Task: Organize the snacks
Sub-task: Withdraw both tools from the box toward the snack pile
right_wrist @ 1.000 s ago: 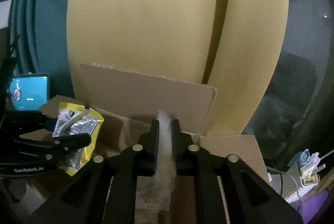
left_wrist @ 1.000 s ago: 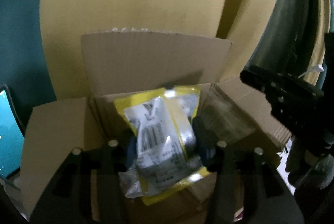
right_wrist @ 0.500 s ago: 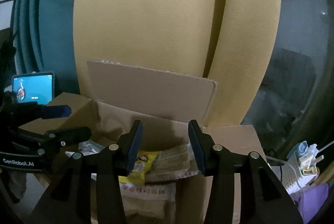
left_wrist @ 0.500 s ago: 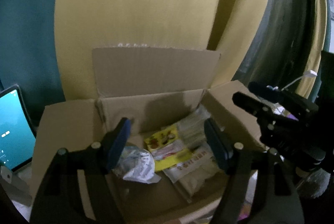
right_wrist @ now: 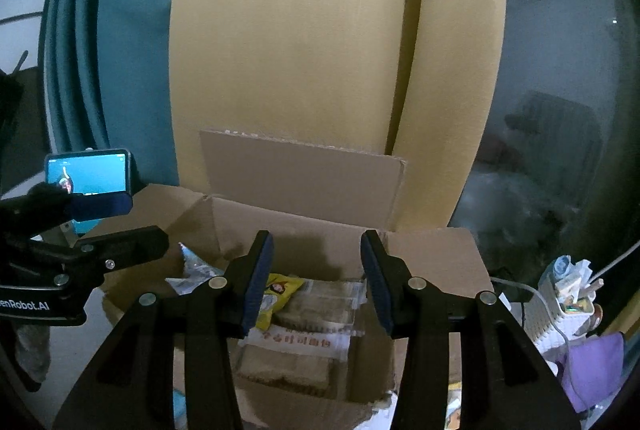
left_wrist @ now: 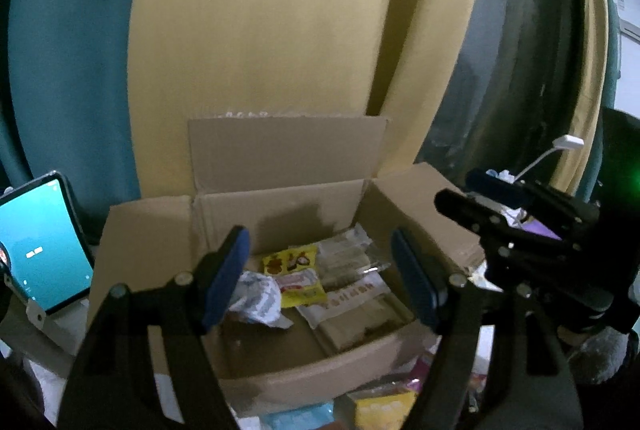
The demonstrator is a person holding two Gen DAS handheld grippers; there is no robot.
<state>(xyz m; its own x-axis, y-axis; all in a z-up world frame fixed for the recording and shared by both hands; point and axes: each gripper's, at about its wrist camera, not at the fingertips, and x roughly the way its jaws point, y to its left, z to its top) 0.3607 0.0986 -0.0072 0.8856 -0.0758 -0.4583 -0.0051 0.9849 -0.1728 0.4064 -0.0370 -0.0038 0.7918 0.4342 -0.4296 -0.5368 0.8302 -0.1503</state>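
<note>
Yellow and teal curtains behind; lit phone screen (left_wrist: 38, 244) at far left; open cardboard box (left_wrist: 280, 197) with flaps raised, holding a yellow snack packet (left_wrist: 294, 276), a crumpled silver-white wrapper (left_wrist: 258, 296) beside it, clear biscuit packs (left_wrist: 352, 260) and a paper-wrapped pack (right_wrist: 288, 370); left gripper (left_wrist: 320, 270) and right gripper (right_wrist: 316, 282) over the box, jaws spread apart, holding nothing.

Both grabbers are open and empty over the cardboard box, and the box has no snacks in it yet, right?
Not quite. The left gripper and right gripper are open and empty above the cardboard box, but the box already holds snacks: a yellow packet, a crumpled silver packet and clear-wrapped packs. The left wrist view shows them best.
</note>
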